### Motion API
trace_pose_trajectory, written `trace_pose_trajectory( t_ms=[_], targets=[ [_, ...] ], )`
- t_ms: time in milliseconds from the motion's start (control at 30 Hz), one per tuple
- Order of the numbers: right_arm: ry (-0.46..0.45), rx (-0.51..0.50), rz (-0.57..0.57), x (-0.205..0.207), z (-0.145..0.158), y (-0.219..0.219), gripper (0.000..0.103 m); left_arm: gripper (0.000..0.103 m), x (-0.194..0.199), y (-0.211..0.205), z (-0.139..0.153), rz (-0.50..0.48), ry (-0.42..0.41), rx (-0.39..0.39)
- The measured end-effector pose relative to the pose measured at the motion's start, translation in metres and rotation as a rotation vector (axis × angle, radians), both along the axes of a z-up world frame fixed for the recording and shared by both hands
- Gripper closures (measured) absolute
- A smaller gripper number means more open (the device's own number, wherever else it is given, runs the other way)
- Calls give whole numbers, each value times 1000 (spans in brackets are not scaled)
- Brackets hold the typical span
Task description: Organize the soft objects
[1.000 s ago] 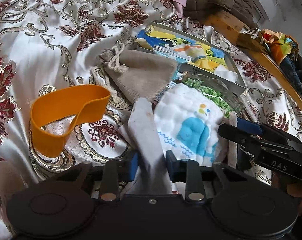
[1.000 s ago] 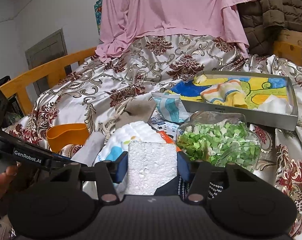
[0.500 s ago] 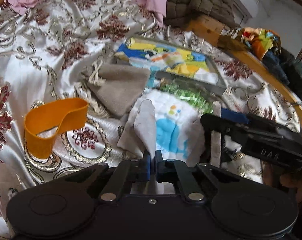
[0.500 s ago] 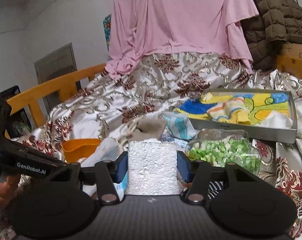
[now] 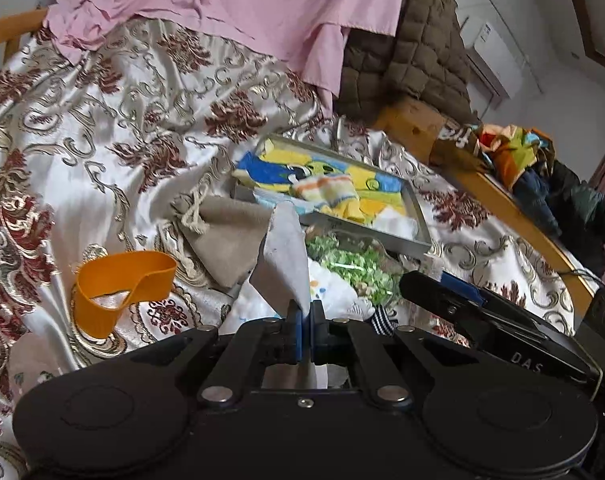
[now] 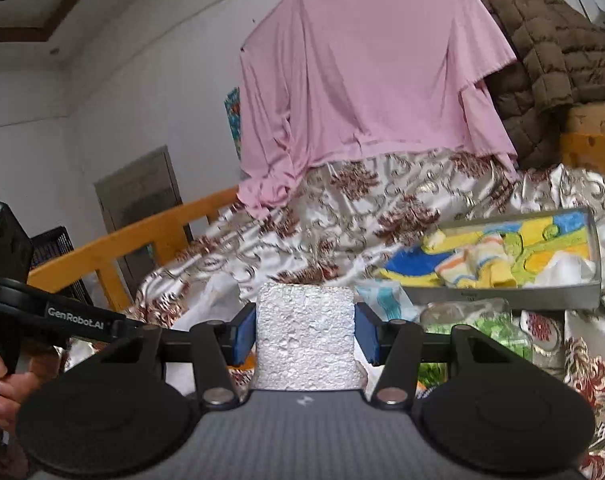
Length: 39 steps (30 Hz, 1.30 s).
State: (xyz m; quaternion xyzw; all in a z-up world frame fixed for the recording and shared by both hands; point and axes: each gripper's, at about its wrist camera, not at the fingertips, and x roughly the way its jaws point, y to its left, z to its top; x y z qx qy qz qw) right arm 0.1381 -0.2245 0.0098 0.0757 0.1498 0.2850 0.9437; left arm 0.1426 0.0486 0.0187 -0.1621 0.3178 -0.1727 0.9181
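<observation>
In the left wrist view, an orange band (image 5: 122,290) lies looped on the patterned bedspread (image 5: 102,128) at the far left, and just right of it a grey drawstring pouch (image 5: 226,236) rests flat with its cord end toward the band. The left gripper (image 5: 305,326) has its blue-padded fingers (image 5: 298,332) pressed together on a thin grey cloth (image 5: 284,256), which stands up from the pinch in a peaked fold, above the white printed cloth (image 5: 334,292) lying beneath. Right of that sits a clear bag of green bits (image 5: 354,264), and beyond it a shallow grey box (image 5: 416,210) holding a bright picture lining and a striped yellow cloth (image 5: 334,192). At the right edge the black body of the other tool crosses the view. In the right wrist view, a hand (image 6: 2,388) grips the left tool's handle at the far left. In the middle, the right gripper (image 6: 305,334) holds its fingers (image 6: 244,332) about half spread, clamped on both sides of a white foam block (image 6: 306,344) that fills the gap between them. To the right lie the bag of green bits (image 6: 486,328) and the grey box (image 6: 502,302), with a pink garment (image 6: 366,80) hanging behind.
</observation>
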Motion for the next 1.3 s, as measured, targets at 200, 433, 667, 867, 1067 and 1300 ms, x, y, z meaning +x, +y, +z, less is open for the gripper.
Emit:
trace_pose_trajectory(
  t_ms=[200,433,667,867,1067,1300],
  targets=[
    [-67,25,-4,-8,16,1,47,100,-3,2,18,25,-30,1],
    [-109,42,-27,-10,28,-6,47,100,7,-2,42,22,-72,13],
    [-170,18,-46,-1,42,-8,47,100,29,-13,61,15,-105,39],
    [-220,37,-103,27,58,-30,46,100,69,-38,75,0,-129,63],
    [-223,76,-175,85,65,-69,46,100,124,-77,85,-10,-150,67],
    [-190,152,-310,146,47,-128,46,100,190,-141,77,-80,-156,101]
  ],
)
